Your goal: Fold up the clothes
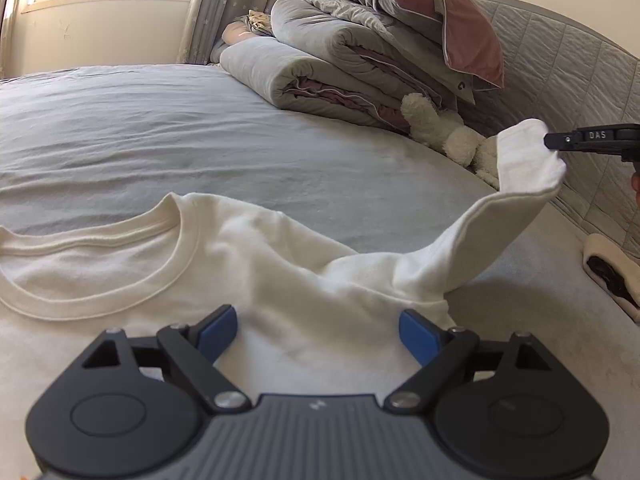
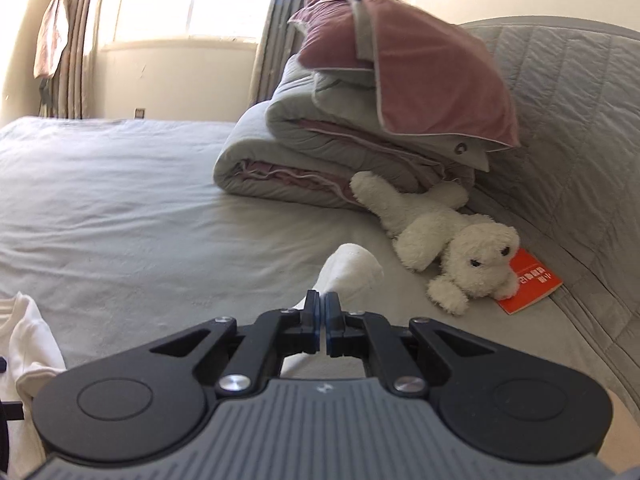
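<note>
Left gripper, lower centre, jaws spread wide over the cream crew-neck cotton sweatshirt lying on the grey bed sheet. Right gripper, jaws clenched on the raised sleeve cuff. Beyond, right: fluffy white plush dog, folded grey quilts.

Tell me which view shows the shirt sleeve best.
Left wrist view: the whole sleeve rises off the shirt to the right hand-held gripper pinching its cuff. The right wrist view shows only the cuff end beyond the closed fingers.
</note>
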A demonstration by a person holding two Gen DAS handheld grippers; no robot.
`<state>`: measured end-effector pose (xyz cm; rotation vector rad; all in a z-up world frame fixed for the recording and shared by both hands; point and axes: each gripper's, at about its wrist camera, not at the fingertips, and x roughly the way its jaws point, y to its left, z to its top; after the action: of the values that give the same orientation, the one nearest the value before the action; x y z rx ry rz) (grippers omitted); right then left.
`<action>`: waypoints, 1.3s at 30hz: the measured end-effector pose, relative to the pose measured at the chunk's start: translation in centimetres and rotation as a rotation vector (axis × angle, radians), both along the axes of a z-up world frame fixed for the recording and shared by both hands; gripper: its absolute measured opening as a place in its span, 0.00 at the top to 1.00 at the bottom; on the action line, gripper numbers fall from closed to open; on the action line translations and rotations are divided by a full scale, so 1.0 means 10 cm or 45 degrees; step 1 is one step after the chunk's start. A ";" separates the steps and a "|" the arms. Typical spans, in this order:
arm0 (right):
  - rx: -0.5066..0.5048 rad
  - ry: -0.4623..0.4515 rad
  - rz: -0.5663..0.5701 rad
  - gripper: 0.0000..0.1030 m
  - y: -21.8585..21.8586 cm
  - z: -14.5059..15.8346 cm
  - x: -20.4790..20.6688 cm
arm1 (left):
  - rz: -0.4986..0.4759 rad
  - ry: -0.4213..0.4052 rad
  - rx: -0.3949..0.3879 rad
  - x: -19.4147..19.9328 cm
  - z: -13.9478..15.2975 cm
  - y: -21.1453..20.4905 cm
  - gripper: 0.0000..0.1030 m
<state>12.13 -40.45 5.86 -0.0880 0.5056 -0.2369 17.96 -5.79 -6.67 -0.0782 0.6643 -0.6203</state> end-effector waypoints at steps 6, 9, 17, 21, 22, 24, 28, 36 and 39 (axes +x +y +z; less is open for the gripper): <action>0.148 -0.134 -0.124 0.97 -0.40 -0.07 -0.61 | -0.001 -0.012 0.016 -0.02 0.00 -0.02 0.14; 0.155 -0.129 -0.182 0.98 -0.50 -0.29 -0.85 | -0.001 -0.013 0.021 -0.03 -0.01 -0.02 0.13; 0.374 0.085 -0.200 0.98 -0.76 -0.85 -1.09 | -0.065 -0.011 0.125 0.00 0.08 -0.10 0.13; 0.360 0.067 -0.138 0.87 -0.78 -0.76 -1.00 | -0.088 0.019 0.146 0.10 0.18 -0.04 0.13; 0.349 0.066 -0.129 0.85 -0.78 -0.74 -0.96 | -0.072 0.015 0.131 0.15 0.21 0.01 0.13; 0.336 0.065 -0.115 0.74 -0.80 -0.72 -0.86 | -0.033 0.007 0.097 0.27 0.29 0.09 0.13; 0.315 0.079 -0.108 0.64 -0.84 -0.77 -0.63 | 0.044 -0.012 0.072 0.57 0.41 0.23 0.14; 0.344 0.142 -0.164 0.64 -1.03 -0.96 -0.31 | 0.053 0.135 0.055 1.20 0.26 0.37 0.32; 0.362 0.141 -0.166 0.63 -1.09 -1.03 -0.27 | 0.009 0.169 -0.003 1.24 0.20 0.36 0.37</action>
<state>9.43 -51.34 -4.47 0.2104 0.6518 -0.2865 30.36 -2.16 -4.71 -0.1249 0.7913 -0.6133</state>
